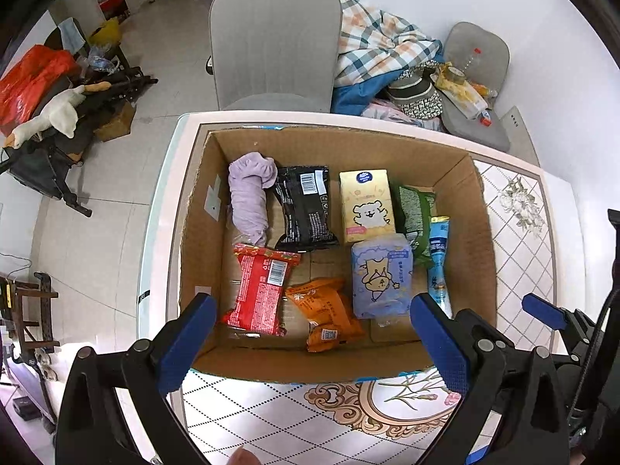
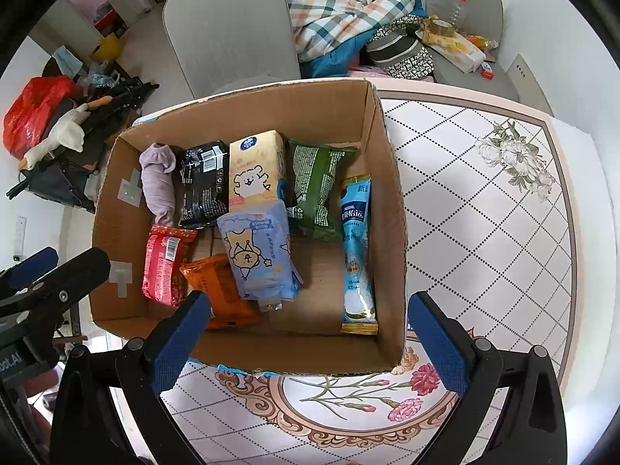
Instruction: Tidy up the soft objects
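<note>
An open cardboard box [image 1: 201, 209] [image 2: 391, 209] on the table holds several soft items: a rolled purple cloth [image 1: 250, 197] [image 2: 157, 180], a black packet [image 1: 306, 205] [image 2: 204, 182], a yellow tissue pack [image 1: 366, 205] [image 2: 255, 168], a green packet [image 1: 416, 217] [image 2: 316, 186], a blue tissue pack [image 1: 381, 279] [image 2: 257, 252], a red packet [image 1: 259, 290] [image 2: 164, 267], an orange packet [image 1: 327, 314] [image 2: 223, 290] and a long blue sachet [image 1: 440, 263] [image 2: 356, 252]. My left gripper [image 1: 312, 339] is open and empty above the box's near edge. My right gripper [image 2: 308, 339] is open and empty too.
The box stands on a tiled floral table [image 1: 519, 255] [image 2: 484, 209]. A grey chair [image 1: 271, 42] [image 2: 228, 27] is behind it, with a plaid blanket [image 1: 383, 42] [image 2: 341, 11] and clutter on a second chair. A goose toy [image 1: 50, 112] lies on the floor clutter at left.
</note>
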